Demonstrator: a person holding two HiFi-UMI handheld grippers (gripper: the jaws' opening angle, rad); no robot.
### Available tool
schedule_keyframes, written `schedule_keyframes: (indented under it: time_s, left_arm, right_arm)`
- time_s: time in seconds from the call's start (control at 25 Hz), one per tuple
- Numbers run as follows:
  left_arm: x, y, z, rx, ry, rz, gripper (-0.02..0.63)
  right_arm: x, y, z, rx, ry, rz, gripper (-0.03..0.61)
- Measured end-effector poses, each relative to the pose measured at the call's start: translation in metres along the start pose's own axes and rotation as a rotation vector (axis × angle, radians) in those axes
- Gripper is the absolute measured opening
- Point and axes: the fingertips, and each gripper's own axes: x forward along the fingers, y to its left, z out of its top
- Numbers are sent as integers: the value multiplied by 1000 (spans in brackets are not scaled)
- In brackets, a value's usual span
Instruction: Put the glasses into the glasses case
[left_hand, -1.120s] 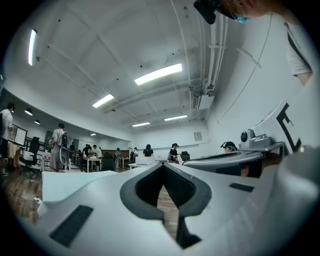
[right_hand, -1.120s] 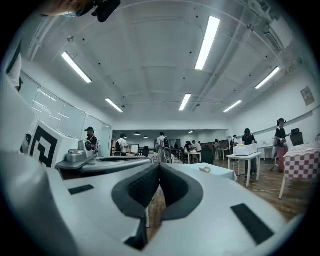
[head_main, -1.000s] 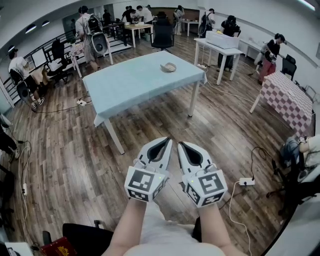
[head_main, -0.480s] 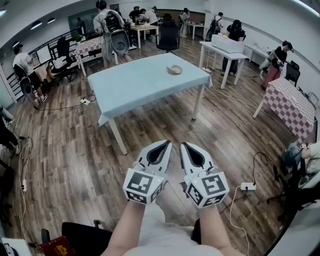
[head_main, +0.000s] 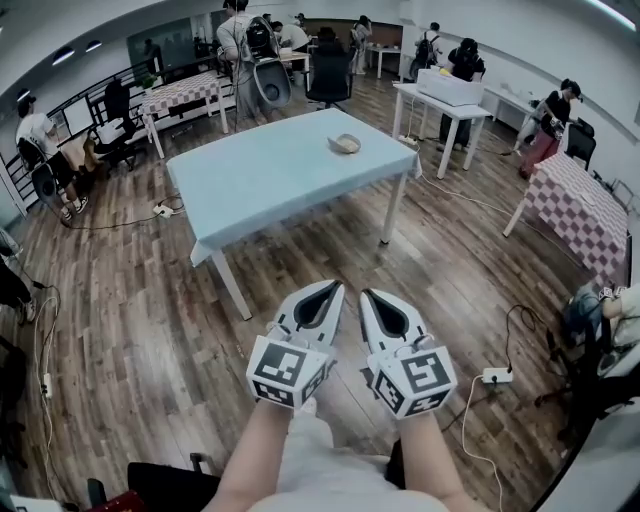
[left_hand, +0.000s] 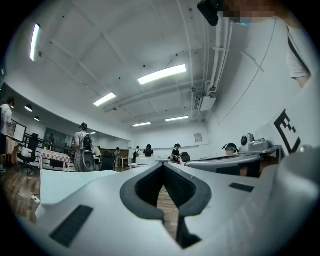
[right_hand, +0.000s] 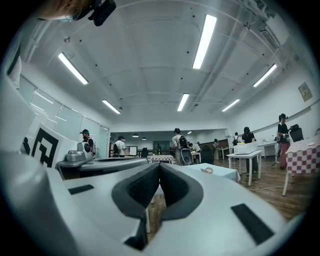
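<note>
Moved since last entry: backpack wearer (head_main: 243, 30) beyond the counter (head_main: 260, 170), now further right. We hold left gripper (head_main: 333, 286) and right gripper (head_main: 366, 294) side by side, fingers pressed together, empty.

All three views toward table (head_main: 262, 172)

Room bright, even light from ceiling strip lights (right_hand: 205, 40); mild sheen on wooden floor (head_main: 130, 300), soft shadow under table (head_main: 270, 165). Strong fisheye bending throughout, black corners in gripper views. Close to lens, left gripper (left_hand: 163, 167) and right gripper (right_hand: 159, 165) slightly soft; far room sharp
</note>
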Motion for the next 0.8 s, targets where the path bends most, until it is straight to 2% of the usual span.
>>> schedule_keyframes:
  time_s: [0.28,0.56,0.8]
  left_arm:
    - [29,35,-19,-59,23,33,9]
    - [57,66,-32,-74,49,13,9]
    - [79,99,-39,-91,46,-2,9]
  right_arm:
    - [32,-11,-12,-33,42,20,6]
    - [74,-27,-23,7,58,11,8]
    - [112,-41,-30,-13,79,-17,8]
